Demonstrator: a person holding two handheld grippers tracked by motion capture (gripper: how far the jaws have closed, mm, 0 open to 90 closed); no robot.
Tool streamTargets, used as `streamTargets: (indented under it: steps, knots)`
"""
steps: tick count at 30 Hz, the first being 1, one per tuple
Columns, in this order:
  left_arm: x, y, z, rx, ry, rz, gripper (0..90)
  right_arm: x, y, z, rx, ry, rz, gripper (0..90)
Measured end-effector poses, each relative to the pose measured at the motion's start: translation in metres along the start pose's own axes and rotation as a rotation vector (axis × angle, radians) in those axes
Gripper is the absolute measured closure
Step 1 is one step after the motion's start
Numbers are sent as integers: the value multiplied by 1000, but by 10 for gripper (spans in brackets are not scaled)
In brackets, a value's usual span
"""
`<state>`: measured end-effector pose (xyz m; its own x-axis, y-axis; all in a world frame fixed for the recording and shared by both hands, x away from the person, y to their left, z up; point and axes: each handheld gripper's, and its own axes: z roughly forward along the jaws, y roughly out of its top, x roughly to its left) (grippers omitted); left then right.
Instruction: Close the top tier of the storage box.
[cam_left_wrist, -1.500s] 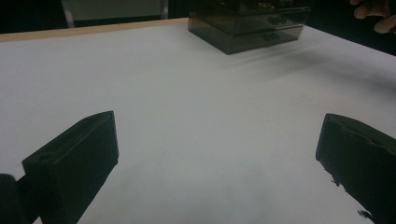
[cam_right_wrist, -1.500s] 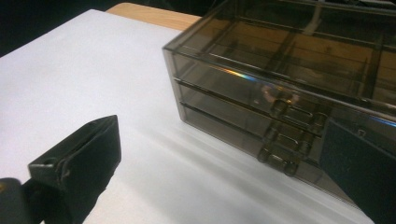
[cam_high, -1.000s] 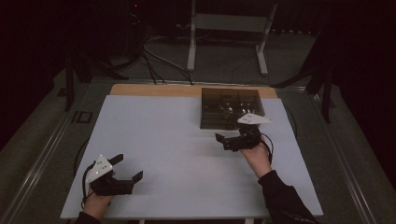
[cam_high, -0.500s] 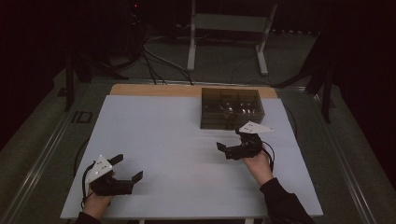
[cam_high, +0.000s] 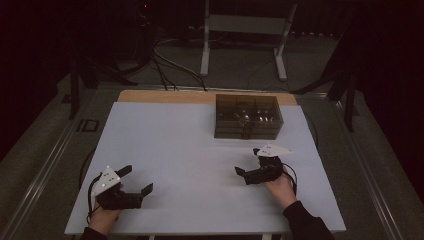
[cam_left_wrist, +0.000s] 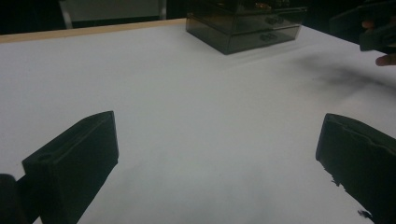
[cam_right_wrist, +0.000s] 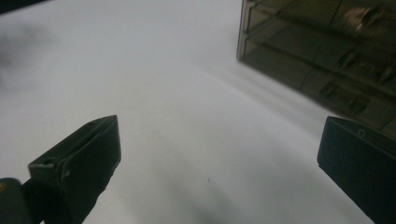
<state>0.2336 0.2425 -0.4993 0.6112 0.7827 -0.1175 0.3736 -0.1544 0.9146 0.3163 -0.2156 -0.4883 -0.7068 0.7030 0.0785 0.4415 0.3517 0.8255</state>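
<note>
Drawer box (cam_high: 248, 116): smoked, see-through, at the far right part of the white table (cam_high: 170, 150), near the wooden far edge. Small items inside, too dim to make out. Two stacked drawer fronts with handles, seen close in the right gripper view (cam_right_wrist: 327, 51) and farther off in the left gripper view (cam_left_wrist: 245, 25).

Right gripper (cam_high: 248, 162): near the box's front, apart from it, low over the table, jaws wide apart, nothing between them; bare white surface between the jaws (cam_right_wrist: 219, 172).

Left gripper (cam_high: 136, 181): at the near left corner, well apart from the box, jaws likewise spread wide and holding nothing (cam_left_wrist: 217, 163). Right hand (cam_left_wrist: 385, 37) with its gripper at the upper right of the left gripper view.
</note>
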Motion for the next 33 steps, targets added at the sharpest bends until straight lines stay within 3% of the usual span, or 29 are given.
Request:
streamTargets:
  steps: [12,25,33]
  knots:
    - [0,0,-1,-4,-1,-2,0,-1,-22,-19,-4,5,-1,0]
    - [0,0,-1,-3,-1,5,0,-6,-46,-39,30,-47,5,0]
    - [0,0,-1,-3,1,6,0,-16,-58,-54,38,-85,52,0]
